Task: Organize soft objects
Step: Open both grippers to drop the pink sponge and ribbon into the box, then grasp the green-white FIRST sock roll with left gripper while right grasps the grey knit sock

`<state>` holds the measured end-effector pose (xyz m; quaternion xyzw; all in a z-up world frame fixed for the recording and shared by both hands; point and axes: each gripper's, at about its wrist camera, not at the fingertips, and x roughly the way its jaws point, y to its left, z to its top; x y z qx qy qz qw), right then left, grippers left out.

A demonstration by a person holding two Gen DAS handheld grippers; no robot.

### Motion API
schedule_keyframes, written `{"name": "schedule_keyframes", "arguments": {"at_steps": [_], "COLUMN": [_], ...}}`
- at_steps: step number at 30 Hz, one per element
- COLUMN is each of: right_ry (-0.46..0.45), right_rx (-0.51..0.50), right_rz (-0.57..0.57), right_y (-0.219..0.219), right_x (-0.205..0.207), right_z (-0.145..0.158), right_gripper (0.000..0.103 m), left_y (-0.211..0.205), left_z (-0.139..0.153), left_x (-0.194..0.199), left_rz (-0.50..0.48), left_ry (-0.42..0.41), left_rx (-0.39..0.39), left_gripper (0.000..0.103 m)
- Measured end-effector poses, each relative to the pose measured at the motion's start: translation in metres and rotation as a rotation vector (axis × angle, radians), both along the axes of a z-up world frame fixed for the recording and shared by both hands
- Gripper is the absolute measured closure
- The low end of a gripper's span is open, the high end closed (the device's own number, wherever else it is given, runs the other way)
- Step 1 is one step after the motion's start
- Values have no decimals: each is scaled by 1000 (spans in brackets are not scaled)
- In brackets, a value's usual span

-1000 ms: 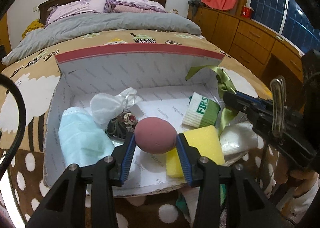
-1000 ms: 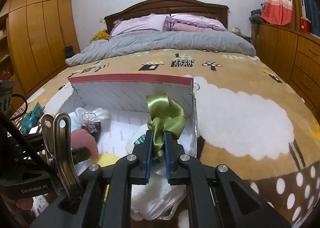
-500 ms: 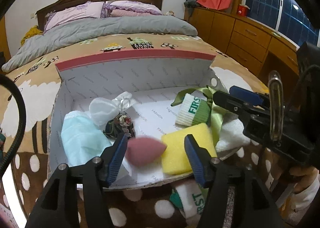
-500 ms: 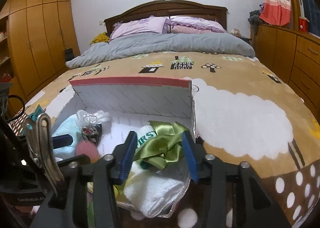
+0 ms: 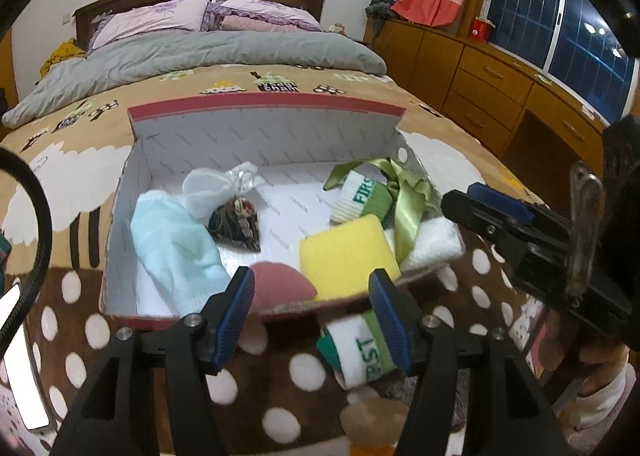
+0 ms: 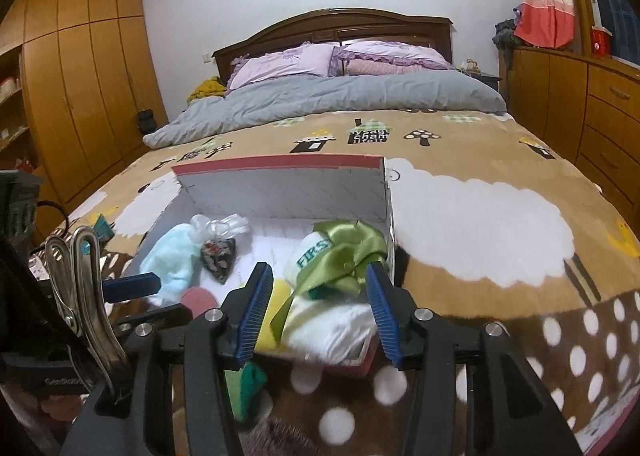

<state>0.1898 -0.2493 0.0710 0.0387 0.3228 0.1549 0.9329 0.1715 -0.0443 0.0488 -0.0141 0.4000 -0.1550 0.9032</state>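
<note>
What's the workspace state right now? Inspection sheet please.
Surface: brown polka-dot blanket on a bed.
Job's things: white cardboard box with red rim holds pale blue cloth, yellow sponge, maroon makeup sponge, green satin ribbon, dark patterned pouch.
Clutter: green-and-white sock lying outside the box.
Grippers: left gripper and right gripper open, empty, jaws having just opened.
Cables: black cable at left edge.
Surroundings: wooden dressers, wardrobe.

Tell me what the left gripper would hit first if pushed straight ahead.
Probably the near wall of the open cardboard box, just ahead of the left gripper; beyond it lies the dusty-pink egg-shaped sponge. Depth is uncertain.
</note>
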Motion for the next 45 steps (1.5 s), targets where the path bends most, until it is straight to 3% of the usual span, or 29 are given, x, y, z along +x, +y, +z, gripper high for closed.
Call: {"name": "schedule_keyframes", "arguments": {"at_steps": [16,27,38,40,42,45], "right_ry": [47,101,159,160,160,162], "right_rx": [49,-15,42,48,52,56], "right_rz": [24,12,20,21,22,29], "right_y": [-8,-17,-33,-35,-35,-34], "right_x": [-59,-85,-96,-97,-99,-100], "right_z": [-12,-35,-60,-61,-62,-63], "right_gripper": [53,53,53,53,53,53], "left_y": [-5,-29,-45,-46,-47,-46], "left_z": [-14,-42,-58,-59,-60,-61], "left_x": [-26,-20,-15,-14,-15,-15], "left_rz": [-15,-41,-47,-44,-44,-35], "left_ry": [53,127,160,161,164,159], "left_rx": [-8,35,46,48,44,42], "left_gripper": [40,40,41,43,54,63]}}
